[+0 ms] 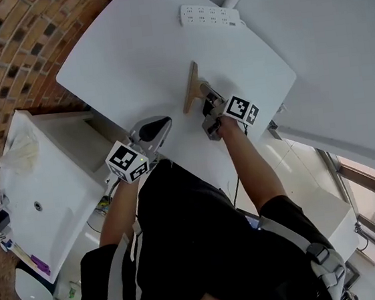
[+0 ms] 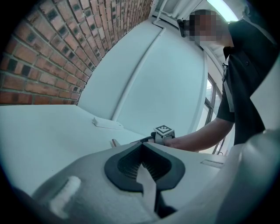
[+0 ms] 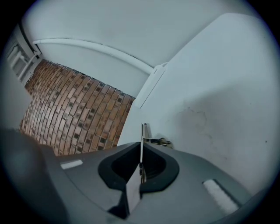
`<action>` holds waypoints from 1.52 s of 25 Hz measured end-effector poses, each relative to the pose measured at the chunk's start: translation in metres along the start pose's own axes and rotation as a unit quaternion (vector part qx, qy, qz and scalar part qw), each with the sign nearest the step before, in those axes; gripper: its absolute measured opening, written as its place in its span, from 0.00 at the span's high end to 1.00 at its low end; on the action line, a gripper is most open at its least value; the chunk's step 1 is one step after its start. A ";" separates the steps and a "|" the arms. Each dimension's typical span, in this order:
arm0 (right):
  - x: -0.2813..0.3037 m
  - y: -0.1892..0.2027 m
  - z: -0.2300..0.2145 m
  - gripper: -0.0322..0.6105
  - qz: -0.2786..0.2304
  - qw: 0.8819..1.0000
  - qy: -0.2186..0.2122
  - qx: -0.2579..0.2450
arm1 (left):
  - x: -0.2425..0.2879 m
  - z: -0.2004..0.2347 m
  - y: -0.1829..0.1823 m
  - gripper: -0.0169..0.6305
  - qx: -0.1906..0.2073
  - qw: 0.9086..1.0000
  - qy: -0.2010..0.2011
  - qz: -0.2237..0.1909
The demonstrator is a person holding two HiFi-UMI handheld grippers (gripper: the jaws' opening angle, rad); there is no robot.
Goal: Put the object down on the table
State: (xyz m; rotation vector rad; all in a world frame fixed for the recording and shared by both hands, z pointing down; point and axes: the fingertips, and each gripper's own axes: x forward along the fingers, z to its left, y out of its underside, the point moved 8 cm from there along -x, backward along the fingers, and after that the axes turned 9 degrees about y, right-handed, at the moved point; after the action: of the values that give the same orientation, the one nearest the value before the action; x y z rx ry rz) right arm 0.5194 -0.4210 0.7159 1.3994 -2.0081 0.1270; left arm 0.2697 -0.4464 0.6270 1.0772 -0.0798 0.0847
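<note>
A thin wooden clipboard (image 1: 191, 89) with a metal clip stands on its edge, tilted, on or just above the white table (image 1: 128, 45). My right gripper (image 1: 209, 101) is shut on its near end by the clip. In the right gripper view the clipboard (image 3: 143, 130) runs edge-on out from between the pads of the right gripper (image 3: 141, 148). My left gripper (image 1: 153, 128) hovers at the table's near edge, shut and empty. From the left gripper (image 2: 142, 145) view, the clipboard's end (image 2: 114, 142) and the right hand's marker cube (image 2: 163, 131) show low over the table.
A white power strip (image 1: 210, 15) lies at the table's far side, also in the left gripper view (image 2: 106, 123). A white cabinet (image 1: 44, 189) stands left of the person, below a brick wall (image 1: 1, 46). A white wall panel (image 1: 322, 36) borders the table's right.
</note>
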 end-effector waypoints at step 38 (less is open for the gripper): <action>-0.148 0.043 0.063 0.95 -0.181 0.949 -0.002 -0.259 | -0.040 -0.054 -0.043 0.97 0.059 0.995 0.067 -0.049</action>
State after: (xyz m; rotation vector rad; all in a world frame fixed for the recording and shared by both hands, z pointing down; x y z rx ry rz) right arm 0.4816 -0.3124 0.5952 1.3768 -1.5894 -0.5299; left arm 0.2363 -0.4204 0.5599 1.1884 0.1005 0.0740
